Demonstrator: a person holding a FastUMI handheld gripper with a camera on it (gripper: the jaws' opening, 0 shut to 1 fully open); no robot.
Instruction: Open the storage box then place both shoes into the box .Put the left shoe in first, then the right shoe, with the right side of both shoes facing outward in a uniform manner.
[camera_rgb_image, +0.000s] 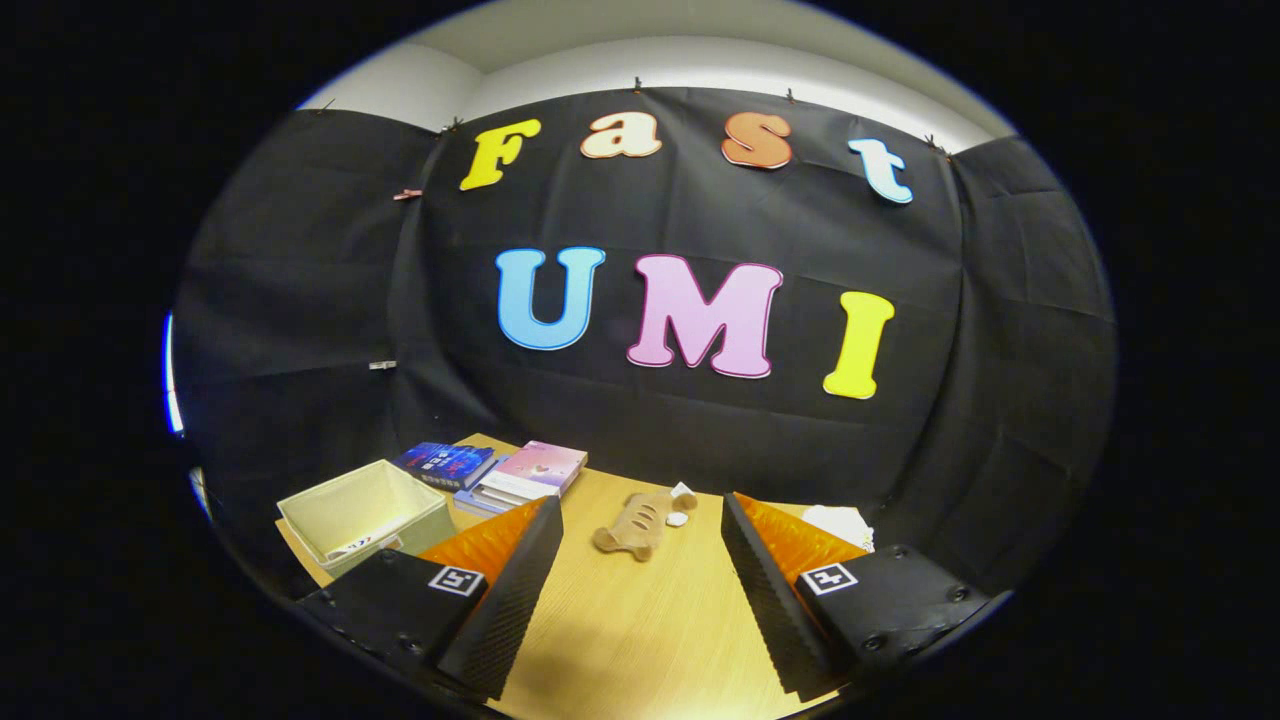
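Observation:
My gripper (640, 520) is open above a wooden table (640, 630), with nothing between its fingers. A cream open-topped storage box (365, 515) stands to the left of the left finger (520, 590). A small tan shoe (640, 525) with pale trim lies on the table just ahead of the fingers, near the booth's wall. Something white (842, 522) shows past the right finger (770, 590); I cannot tell what it is.
A few flat books or cartons (500, 470) lie stacked beyond the box, against the black cloth wall. The table's far edge meets that wall close behind the shoe.

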